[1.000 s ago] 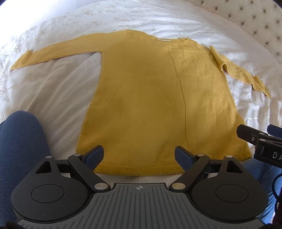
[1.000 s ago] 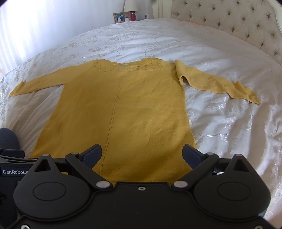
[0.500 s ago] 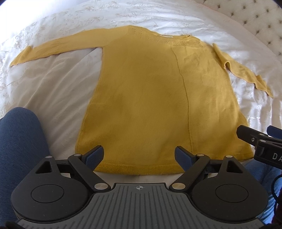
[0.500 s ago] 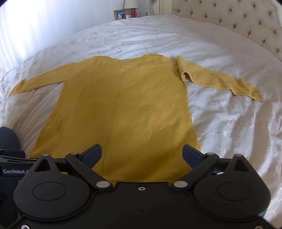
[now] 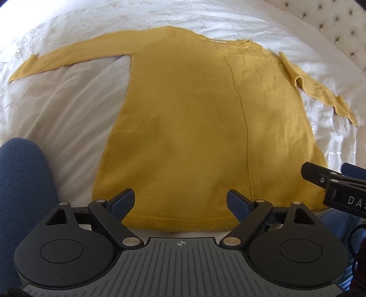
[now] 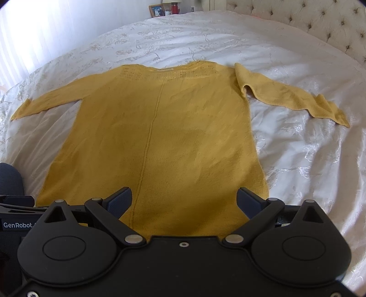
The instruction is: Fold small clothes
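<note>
Sweater (image 5: 194,128) first: a mustard-yellow knit one is lying flat on the white embroidered bedspread (image 6: 297,160), hem toward me, neckline toward the far side of the bed, a raised seam running down its middle. One sleeve (image 6: 45,102) is stretching straight out to the left; the other sleeve (image 6: 292,98) is lying out to the right with a fold at the shoulder. I am holding my left tongs (image 5: 180,202) released, blue pads spread wide and hanging over the hem with nothing between them. My right tongs (image 6: 184,202) are standing just as wide above the lower right part of the sweater, gripping nothing. A knee in blue fabric (image 5: 20,194) is showing at the left edge of the left view. The tufted headboard (image 6: 320,25) is rising behind the bed, and a framed photo (image 6: 156,10) is sitting beyond its far corner.
</note>
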